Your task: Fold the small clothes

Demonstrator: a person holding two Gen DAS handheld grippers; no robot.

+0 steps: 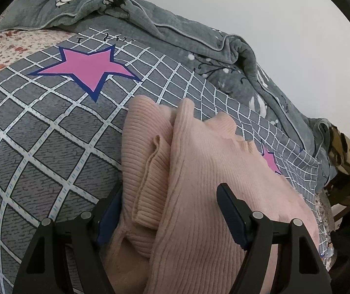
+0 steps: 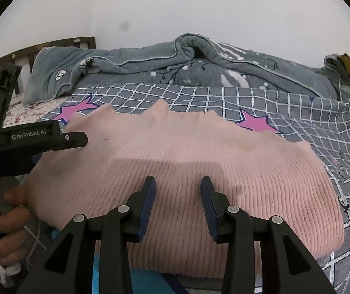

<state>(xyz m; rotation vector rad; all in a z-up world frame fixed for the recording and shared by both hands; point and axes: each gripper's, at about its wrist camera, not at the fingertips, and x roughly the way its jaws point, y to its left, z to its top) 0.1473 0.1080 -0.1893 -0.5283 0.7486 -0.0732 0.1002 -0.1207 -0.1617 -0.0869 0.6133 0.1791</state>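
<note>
I see the pink ribbed sweater [image 2: 179, 161] lying folded on the bed's grey checked sheet [image 1: 40, 132]. My left claw [image 1: 170, 210] is spread wide astride the sweater's edge, gripping nothing. My right claw [image 2: 177, 191] hangs partly apart over its middle, empty.
</note>
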